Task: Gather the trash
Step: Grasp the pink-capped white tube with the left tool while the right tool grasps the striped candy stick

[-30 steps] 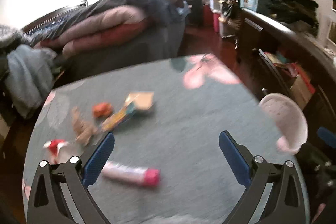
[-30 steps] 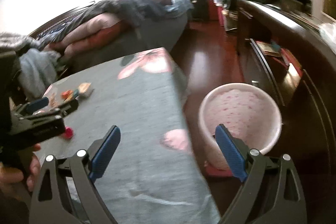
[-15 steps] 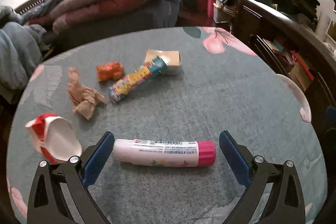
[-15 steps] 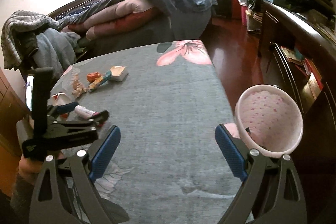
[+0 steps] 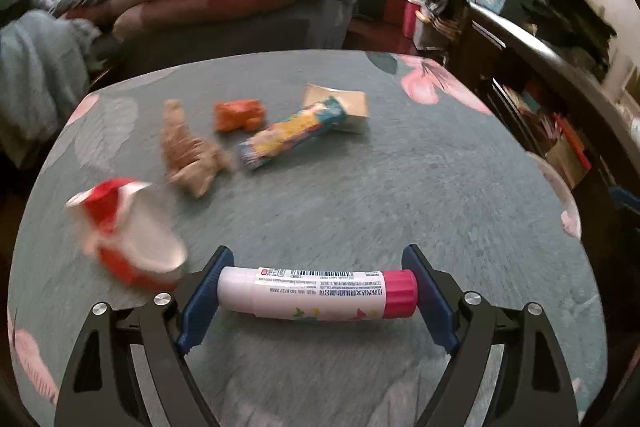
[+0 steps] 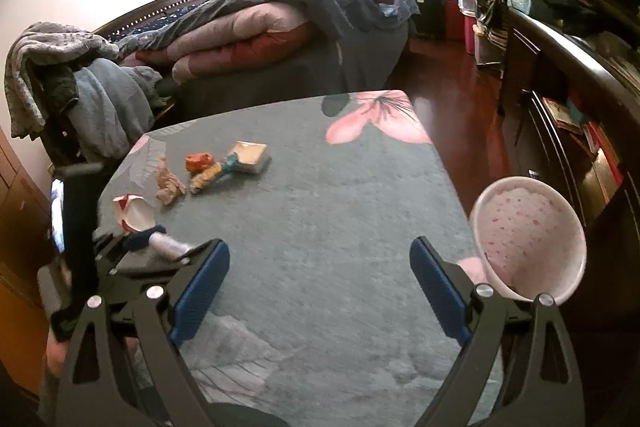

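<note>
Blue fingers (image 5: 204, 301) of the left gripper (image 5: 318, 297) bracket the glue stick (image 5: 316, 294) end to end, one pad at the white base, the other at the pink cap; have just been closing, and appear to touch both ends, though a firm clamp cannot be told yet. Lies crosswise on the near part of the grey floral table cover (image 5: 360, 195). Best to squeeze squarely along its length, since round ends could slip and spin out; lift only once snug.

Right gripper (image 6: 320, 287) wide apart, empty, hovering over the near table edge. Just left of the glue stick, a torn red-and-white paper cup (image 5: 128, 243). Farther on, crumpled brown paper (image 5: 188, 155), an orange wrapper (image 5: 239, 114), a colourful tube (image 5: 294, 133) and a small tan box (image 5: 340, 103). Off the right edge, a pink speckled bin (image 6: 528, 239), likely the drop point.
</note>
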